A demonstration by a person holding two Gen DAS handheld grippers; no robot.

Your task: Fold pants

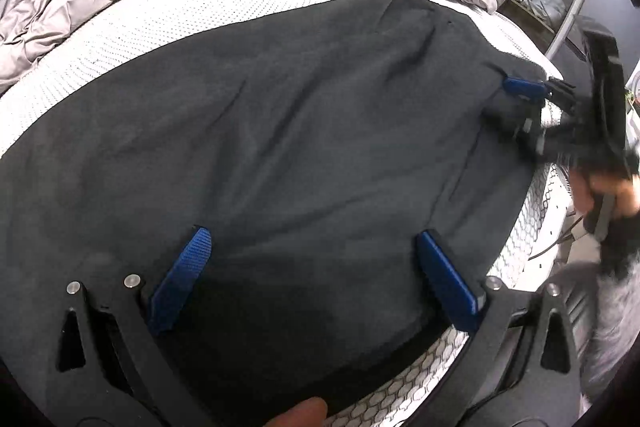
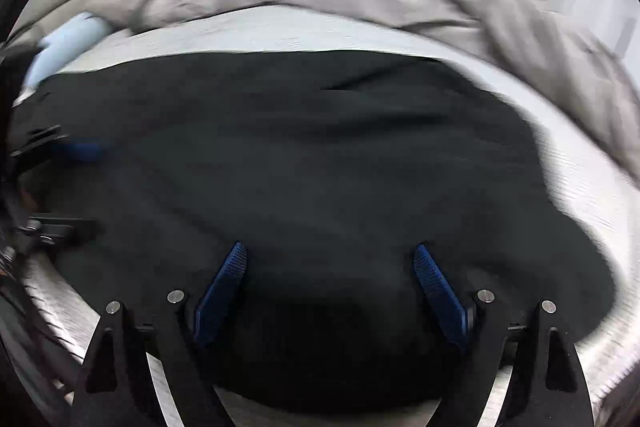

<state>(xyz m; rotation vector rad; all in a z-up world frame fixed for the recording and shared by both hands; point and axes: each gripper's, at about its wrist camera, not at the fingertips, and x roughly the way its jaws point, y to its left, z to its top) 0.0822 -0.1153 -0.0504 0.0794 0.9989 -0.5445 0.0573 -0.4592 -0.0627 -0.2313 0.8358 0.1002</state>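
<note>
Left wrist view shows the dark charcoal fabric pants (image 1: 280,131) spread flat on the white mesh-covered bed (image 1: 132,39), left tool (image 1: 316,267) spread wide and empty over them, while right wrist view shows the right tool (image 2: 332,287) likewise released above the cloth, so a fold looks just laid and the next move calls for pinching a fresh edge.
</note>
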